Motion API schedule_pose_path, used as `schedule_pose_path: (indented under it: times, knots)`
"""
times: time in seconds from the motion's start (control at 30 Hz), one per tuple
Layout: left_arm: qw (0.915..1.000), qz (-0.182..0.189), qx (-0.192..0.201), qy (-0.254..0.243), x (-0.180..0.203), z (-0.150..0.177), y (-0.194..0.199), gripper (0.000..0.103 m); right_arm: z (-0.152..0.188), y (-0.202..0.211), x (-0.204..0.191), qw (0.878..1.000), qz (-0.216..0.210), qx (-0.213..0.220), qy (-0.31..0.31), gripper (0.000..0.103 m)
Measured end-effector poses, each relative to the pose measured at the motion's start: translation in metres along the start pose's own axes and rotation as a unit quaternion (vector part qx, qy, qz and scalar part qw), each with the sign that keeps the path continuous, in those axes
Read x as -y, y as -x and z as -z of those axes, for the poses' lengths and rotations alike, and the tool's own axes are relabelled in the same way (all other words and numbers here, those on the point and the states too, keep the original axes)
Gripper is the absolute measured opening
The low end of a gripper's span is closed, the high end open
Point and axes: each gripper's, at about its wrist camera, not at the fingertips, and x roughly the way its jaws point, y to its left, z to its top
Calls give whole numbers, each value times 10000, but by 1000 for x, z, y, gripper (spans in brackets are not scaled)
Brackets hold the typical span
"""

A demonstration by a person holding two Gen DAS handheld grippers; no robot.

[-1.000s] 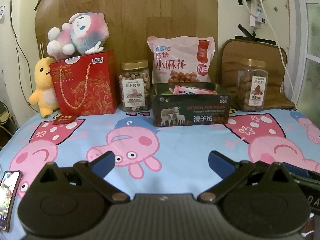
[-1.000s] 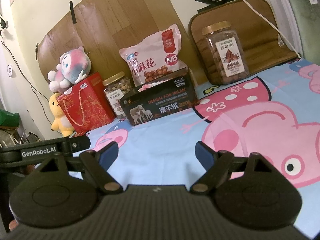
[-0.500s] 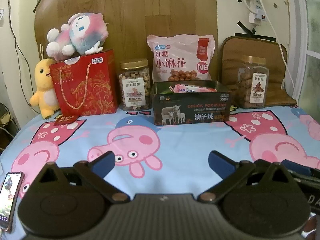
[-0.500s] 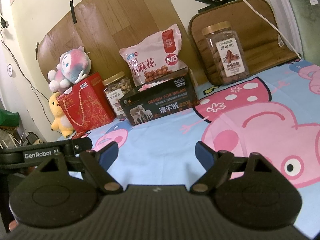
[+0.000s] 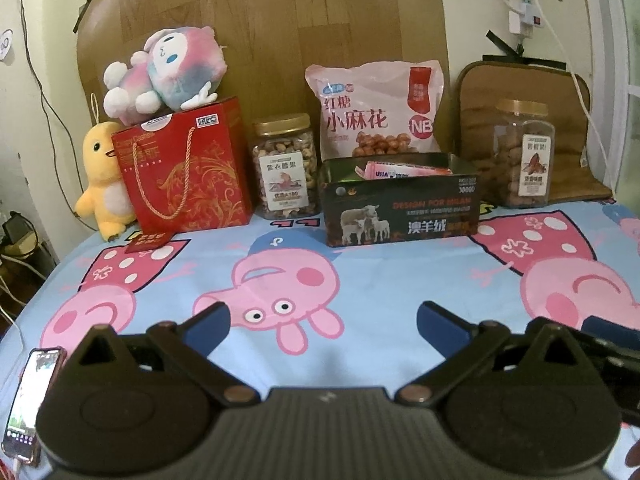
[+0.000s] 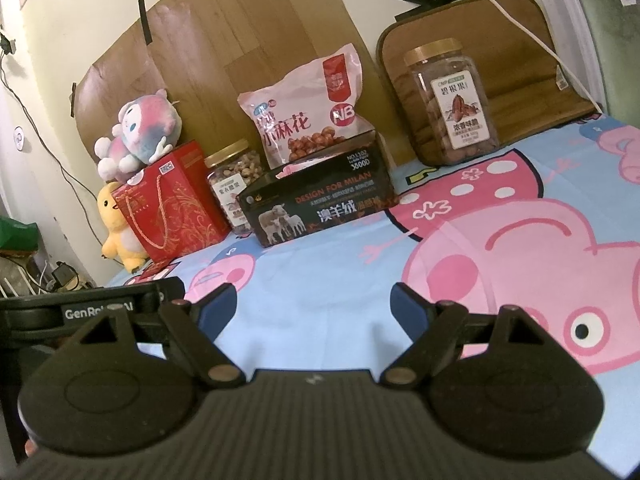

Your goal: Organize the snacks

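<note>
A dark open box with sheep on its front stands at the back of the table, with pink snack packets inside. Behind it leans a pink snack bag. A gold-lidded nut jar stands left of the box, a pecan jar right of it. My left gripper and right gripper hover open and empty over the near cloth, well short of the snacks.
A red gift bag with a plush toy on top and a yellow duck plush stand at the back left. A phone lies at the near left edge. A brown cushion leans at the back right.
The left view has tilted slightly, with the scene sitting a little lower and squarer. Both grippers stay open in place over the cloth.
</note>
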Motion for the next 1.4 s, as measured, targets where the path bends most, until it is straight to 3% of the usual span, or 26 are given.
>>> schedule_pose_path:
  times: [0.17, 1.4]
  knots:
    - [9993, 335, 46, 158, -4, -1, 3, 103, 0, 0, 1, 10000, -15, -14, 2, 86]
    - [9987, 333, -339, 197, -3, 3, -7, 103, 2, -1, -1, 10000, -35, -77, 19, 86]
